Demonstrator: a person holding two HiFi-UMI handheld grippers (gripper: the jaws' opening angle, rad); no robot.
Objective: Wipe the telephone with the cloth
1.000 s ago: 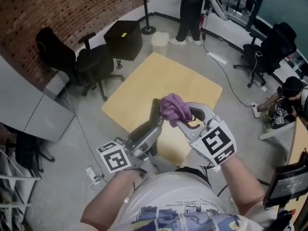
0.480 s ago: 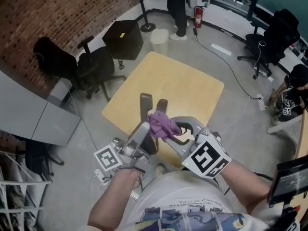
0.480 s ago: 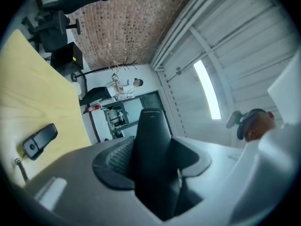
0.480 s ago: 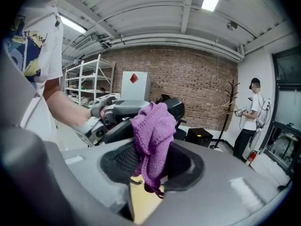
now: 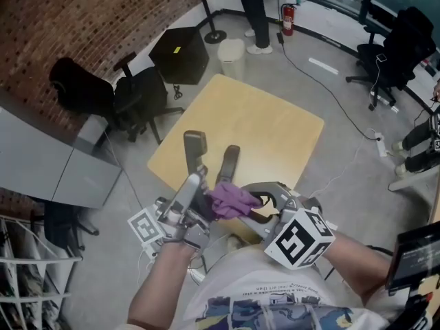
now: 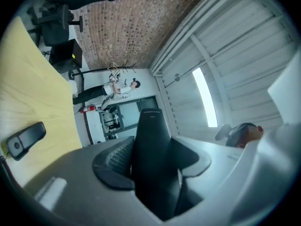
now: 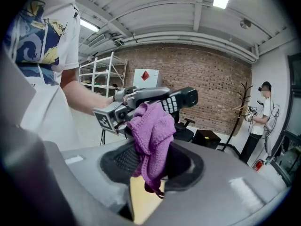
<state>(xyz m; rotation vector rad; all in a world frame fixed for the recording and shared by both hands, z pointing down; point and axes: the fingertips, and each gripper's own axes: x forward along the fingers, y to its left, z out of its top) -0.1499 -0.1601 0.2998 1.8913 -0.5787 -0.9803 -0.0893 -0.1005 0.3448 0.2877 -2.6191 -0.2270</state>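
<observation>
While the left tool [image 6: 153, 173] grips the telephone [image 6: 151, 135] aloft and the right tool [image 7: 150, 166] clamps the cloth [image 7: 151, 128] against it, wiping appears under way; the next stroke needs contact along its length.

I'm seeing a purple knit cloth [image 5: 232, 199] and a black handset [image 5: 194, 148] with pale keys. Left gripper [image 5: 195, 184] and right gripper [image 5: 249, 203] are showing grey, and their marker cubes [image 5: 299, 238] are carrying black-and-white squares. Table [image 5: 268, 133] is reading pale yellow wood grain, wall [image 5: 89, 19] red-brown brick, floor [image 5: 357, 184] grey, chairs [image 5: 130, 91] black. I'm wearing a white shirt [image 5: 275, 301] with blue-yellow print.
</observation>
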